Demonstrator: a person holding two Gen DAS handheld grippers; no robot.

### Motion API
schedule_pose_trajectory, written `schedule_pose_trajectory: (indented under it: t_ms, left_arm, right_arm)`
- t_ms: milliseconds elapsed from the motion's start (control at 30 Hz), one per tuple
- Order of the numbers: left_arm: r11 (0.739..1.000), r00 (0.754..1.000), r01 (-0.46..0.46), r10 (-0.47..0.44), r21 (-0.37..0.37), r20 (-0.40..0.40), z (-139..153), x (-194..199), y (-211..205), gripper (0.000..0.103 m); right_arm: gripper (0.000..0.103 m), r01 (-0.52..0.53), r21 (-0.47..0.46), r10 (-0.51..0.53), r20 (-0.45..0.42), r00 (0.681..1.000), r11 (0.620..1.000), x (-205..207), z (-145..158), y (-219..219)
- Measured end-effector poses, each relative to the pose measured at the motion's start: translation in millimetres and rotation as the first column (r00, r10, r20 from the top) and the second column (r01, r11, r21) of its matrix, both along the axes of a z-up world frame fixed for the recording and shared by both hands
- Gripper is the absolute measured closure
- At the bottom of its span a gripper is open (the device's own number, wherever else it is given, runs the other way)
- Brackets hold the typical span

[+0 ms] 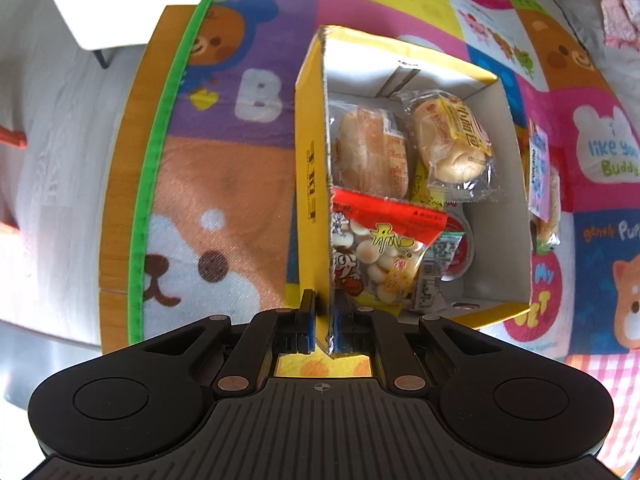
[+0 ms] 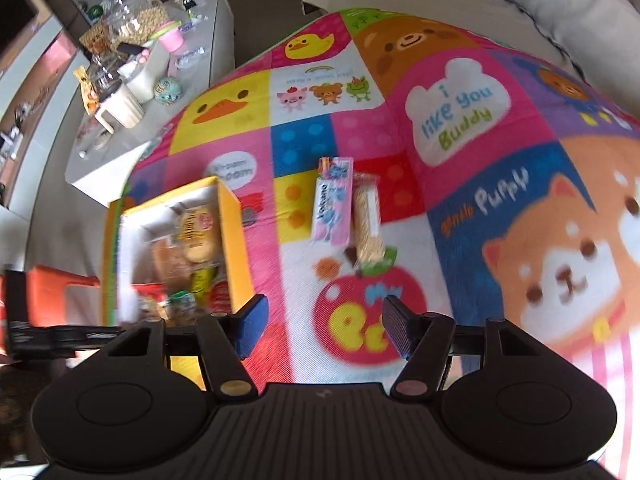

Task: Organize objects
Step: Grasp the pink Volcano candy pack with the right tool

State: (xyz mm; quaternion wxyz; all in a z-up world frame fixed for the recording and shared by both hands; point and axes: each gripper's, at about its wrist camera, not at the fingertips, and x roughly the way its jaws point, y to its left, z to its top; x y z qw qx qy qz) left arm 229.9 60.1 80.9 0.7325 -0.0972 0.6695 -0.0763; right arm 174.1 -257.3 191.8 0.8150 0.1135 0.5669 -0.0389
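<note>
The left hand-held gripper (image 1: 323,320) is pinching the near wall of the yellow box (image 1: 310,184), which sits on the cartoon-patterned mat (image 2: 460,216) already holding several snack packets, so it should keep that wall steady. The right hand-held gripper (image 2: 322,324) hangs spread and empty above the mat, with the pink packet (image 2: 333,202) and the wafer bar (image 2: 368,224) lying side by side just beyond it. To do this well, I would lower it squarely over one packet, close across its narrow width, and lift clear before crossing to the box.
</note>
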Motion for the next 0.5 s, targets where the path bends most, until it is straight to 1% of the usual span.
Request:
schedule_pose_trajectory:
  t_ms: [33, 67, 100, 133, 167, 267, 300, 433, 467, 500]
  left_arm:
    - [1.0, 1.0, 0.016, -0.016, 0.019, 0.002, 2, 0, -4, 0.093]
    - [0.999, 1.0, 0.03, -0.031, 0.035, 0.006, 4, 0, -7, 0.093]
    - [0.998, 0.999, 0.04, -0.041, 0.049, 0.011, 6, -1, -10, 0.093]
    - [0.997, 0.999, 0.047, -0.048, 0.063, 0.017, 9, -3, -12, 0.093]
    - [0.996, 0.998, 0.049, -0.051, 0.074, 0.023, 11, -4, -14, 0.093]
    - [0.995, 0.999, 0.032, -0.035, 0.099, 0.021, 13, -8, -16, 0.093]
    - [0.994, 1.0, 0.024, -0.025, 0.11, 0.013, 11, -8, -16, 0.093]
    - [0.992, 1.0, -0.019, 0.02, 0.126, -0.001, 5, -7, -15, 0.092]
    - [0.991, 1.0, -0.023, 0.024, 0.131, -0.004, 4, -7, -16, 0.091]
    - [0.99, 1.0, -0.023, 0.024, 0.141, -0.006, 3, -6, -16, 0.089]
  right_arm:
    - [0.042, -0.007, -0.002, 0.006, -0.01, 1.0, 1.0, 8, -12, -4]
    - [0.05, -0.016, -0.002, 0.016, -0.029, 0.999, 1.0, 16, -28, -9]
    - [0.063, -0.021, -0.007, 0.021, -0.048, 0.999, 1.0, 24, -41, -12]
    - [0.067, -0.018, -0.016, 0.017, -0.063, 0.998, 1.0, 31, -54, -16]
    - [0.069, -0.007, -0.01, 0.007, -0.065, 0.998, 1.0, 38, -63, -21]
    - [0.069, 0.004, 0.086, 0.0, -0.037, 0.999, 0.996, 59, -78, -30]
    - [0.068, 0.002, 0.099, 0.001, -0.034, 0.999, 0.995, 66, -82, -29]
    - [0.066, -0.024, 0.07, 0.028, -0.046, 0.999, 0.997, 97, -103, -17]
    - [0.065, -0.025, 0.061, 0.028, -0.054, 0.998, 0.998, 104, -109, -13]
    - [0.061, -0.022, 0.054, 0.025, -0.062, 0.998, 0.998, 111, -115, -11]
